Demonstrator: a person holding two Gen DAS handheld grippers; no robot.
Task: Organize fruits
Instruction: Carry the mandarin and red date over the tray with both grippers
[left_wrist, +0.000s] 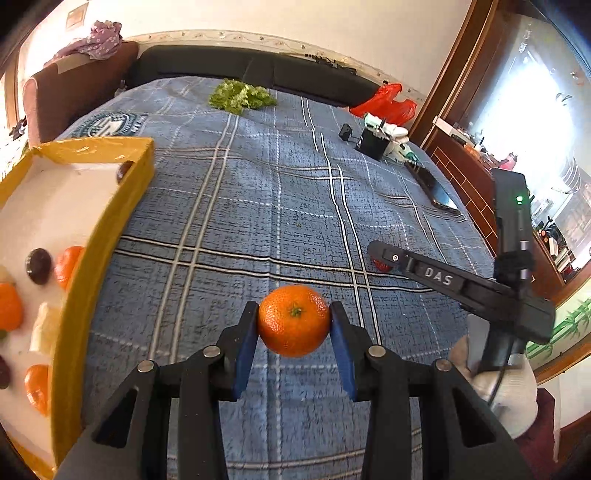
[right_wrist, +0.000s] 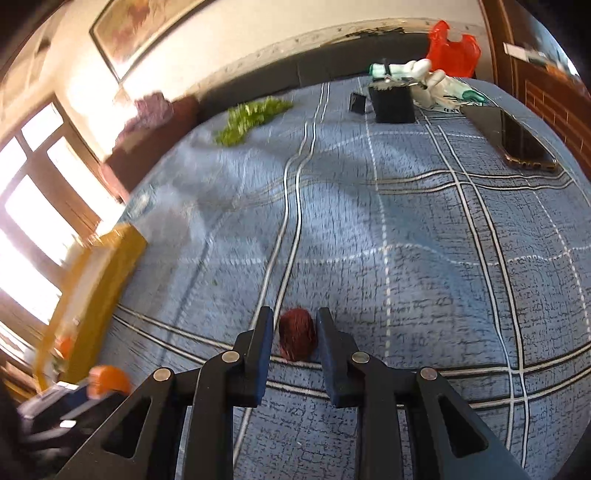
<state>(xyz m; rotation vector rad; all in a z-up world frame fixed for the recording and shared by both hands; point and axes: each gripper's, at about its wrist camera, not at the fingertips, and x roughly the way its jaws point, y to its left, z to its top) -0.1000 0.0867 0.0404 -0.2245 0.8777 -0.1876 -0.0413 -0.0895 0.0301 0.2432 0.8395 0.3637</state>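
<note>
- The left gripper (left_wrist: 293, 321) has its blue pads (left_wrist: 245, 347) pressed on both sides of a tangerine (left_wrist: 293, 319), held up over the blue plaid blanket (left_wrist: 258, 206).
- The right gripper (right_wrist: 294, 334) is partly open around a small dark red fruit (right_wrist: 296, 338) on the blanket. The jaws are not touching it.
- The yellow box (left_wrist: 107, 236) with more fruit sits to the left.
- Carry the tangerine over the box wall, go low, then let go gently.
</note>
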